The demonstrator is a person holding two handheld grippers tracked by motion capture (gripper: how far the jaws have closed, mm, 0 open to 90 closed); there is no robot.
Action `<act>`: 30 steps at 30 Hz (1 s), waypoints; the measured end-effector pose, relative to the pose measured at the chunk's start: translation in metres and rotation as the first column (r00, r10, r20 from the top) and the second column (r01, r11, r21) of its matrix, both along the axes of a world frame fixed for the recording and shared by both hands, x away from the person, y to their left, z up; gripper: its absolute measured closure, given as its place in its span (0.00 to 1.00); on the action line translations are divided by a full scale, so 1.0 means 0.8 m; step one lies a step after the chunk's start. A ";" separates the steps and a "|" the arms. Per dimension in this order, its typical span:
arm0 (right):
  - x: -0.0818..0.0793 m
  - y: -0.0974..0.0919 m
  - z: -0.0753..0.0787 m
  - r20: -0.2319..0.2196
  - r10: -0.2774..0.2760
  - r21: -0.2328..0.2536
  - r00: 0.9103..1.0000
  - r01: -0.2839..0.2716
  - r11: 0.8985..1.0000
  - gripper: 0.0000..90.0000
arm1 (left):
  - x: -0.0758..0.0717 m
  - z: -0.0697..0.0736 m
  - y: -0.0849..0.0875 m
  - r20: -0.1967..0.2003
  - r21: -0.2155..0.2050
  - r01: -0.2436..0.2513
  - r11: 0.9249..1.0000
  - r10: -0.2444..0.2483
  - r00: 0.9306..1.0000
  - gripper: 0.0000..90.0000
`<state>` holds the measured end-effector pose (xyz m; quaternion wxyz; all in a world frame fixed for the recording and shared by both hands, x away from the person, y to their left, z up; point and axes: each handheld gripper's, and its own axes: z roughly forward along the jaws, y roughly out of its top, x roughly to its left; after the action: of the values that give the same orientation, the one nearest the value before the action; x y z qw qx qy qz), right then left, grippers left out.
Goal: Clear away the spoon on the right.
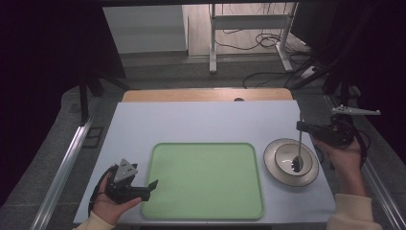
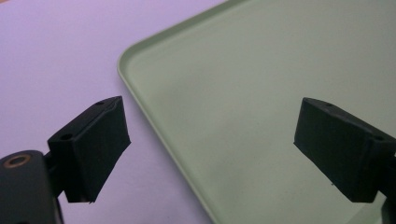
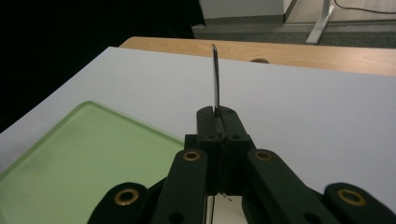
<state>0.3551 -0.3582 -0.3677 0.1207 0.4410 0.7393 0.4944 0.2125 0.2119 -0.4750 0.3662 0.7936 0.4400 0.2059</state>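
Note:
A grey bowl sits on the white table, right of a pale green tray. A metal spoon hangs upright with its scoop inside the bowl. My right gripper is shut on the spoon's handle above the bowl. In the right gripper view the jaws are pressed together on the spoon handle, which sticks up past them. My left gripper is open at the tray's front left corner, held just above it. In the left gripper view its jaws stand wide apart over the tray's edge, with nothing between them.
The white table top runs back to a wooden strip at its far edge. Beyond it stand a desk frame and loose cables on the floor. Metal rails flank the table on both sides.

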 end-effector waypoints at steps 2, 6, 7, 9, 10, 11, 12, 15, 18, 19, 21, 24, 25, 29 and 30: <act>-0.002 0.001 0.003 0.005 0.006 0.000 1.000 -0.006 1.000 0.99 | 0.000 0.000 0.000 -0.001 0.000 0.000 1.000 0.000 1.000 0.11; -0.012 0.008 0.014 0.033 0.026 -0.008 0.999 -0.026 1.000 0.99 | 0.000 0.000 0.000 -0.002 0.001 0.001 1.000 -0.001 1.000 0.11; -0.015 0.011 0.017 0.041 0.033 -0.005 0.999 -0.033 0.999 0.99 | 0.000 0.000 0.000 -0.001 0.001 0.001 1.000 -0.001 1.000 0.11; -0.018 0.014 0.019 0.042 0.041 -0.004 0.998 -0.041 0.999 0.99 | 0.000 0.000 0.000 -0.001 0.001 0.001 1.000 -0.001 1.000 0.11; -0.020 0.015 0.020 0.041 0.043 -0.004 0.998 -0.043 0.999 0.99 | 0.000 0.000 0.000 -0.001 0.001 0.001 1.000 -0.001 1.000 0.11; -0.021 0.017 0.020 0.043 0.049 -0.006 0.998 -0.049 0.999 0.99 | 0.000 0.000 0.000 -0.002 0.001 0.001 1.000 -0.001 1.000 0.11; -0.021 0.017 0.020 0.043 0.049 -0.006 0.998 -0.049 0.999 0.99 | 0.000 0.000 0.000 -0.002 0.001 0.001 1.000 -0.001 1.000 0.11; -0.025 0.024 0.021 0.041 0.067 -0.006 0.997 -0.067 0.998 0.99 | 0.000 0.000 0.000 -0.002 0.002 0.003 1.000 -0.003 1.000 0.11; -0.025 0.030 0.019 0.031 0.079 -0.004 0.996 -0.079 0.997 0.98 | 0.000 0.000 -0.001 -0.001 0.004 0.004 1.000 -0.004 1.000 0.11; -0.025 0.032 0.019 0.026 0.083 -0.006 0.996 -0.083 0.997 0.99 | 0.000 0.000 0.000 0.000 0.003 0.004 1.000 -0.004 1.000 0.11; -0.025 0.036 0.018 0.024 0.092 -0.009 0.995 -0.091 0.996 0.98 | 0.000 0.000 0.000 0.000 0.002 0.002 1.000 -0.002 1.000 0.11; -0.025 0.041 0.018 0.021 0.100 -0.010 0.995 -0.100 0.995 0.98 | 0.000 0.000 0.000 -0.001 0.001 0.002 1.000 -0.002 1.000 0.11; -0.026 0.046 0.019 0.026 0.109 -0.019 0.994 -0.108 0.994 0.98 | 0.000 0.000 0.000 -0.001 0.001 0.002 1.000 -0.002 1.000 0.11; -0.028 0.054 0.019 0.028 0.126 -0.025 0.992 -0.125 0.992 0.98 | 0.000 0.000 0.000 0.001 0.001 0.002 1.000 -0.002 1.000 0.11; -0.029 0.056 0.019 0.028 0.130 -0.022 0.991 -0.130 0.991 0.98 | 0.000 0.000 0.000 0.001 0.001 0.002 1.000 -0.002 1.000 0.11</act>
<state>0.3320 -0.3131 -0.3526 0.1036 0.3834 0.7696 0.5001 0.2122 0.2122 -0.4746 0.3664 0.7941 0.4390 0.2059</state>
